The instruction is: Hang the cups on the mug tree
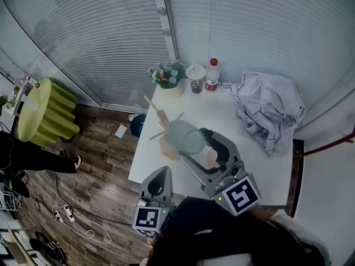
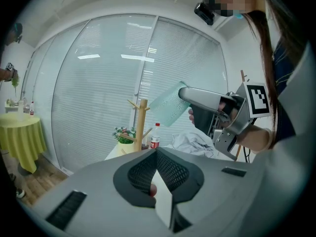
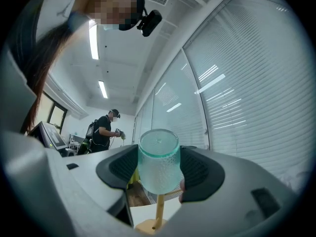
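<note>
White table (image 1: 222, 112) below. Right gripper (image 1: 197, 147) clenched on cup (image 3: 158, 164) between fingers; mug tree (image 3: 159, 209) just beneath fingertips. Left gripper (image 2: 157, 168) closed, empty. Step, apparently: approach. Next: seat cup over peg, release.

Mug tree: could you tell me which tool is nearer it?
Right. The right tool holds a cup over the mug tree; the left tool sits at the table edge.

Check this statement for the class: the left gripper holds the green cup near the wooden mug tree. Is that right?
No, the right gripper holds the green cup near the wooden mug tree. The right gripper view shows the cup between its jaws.
</note>
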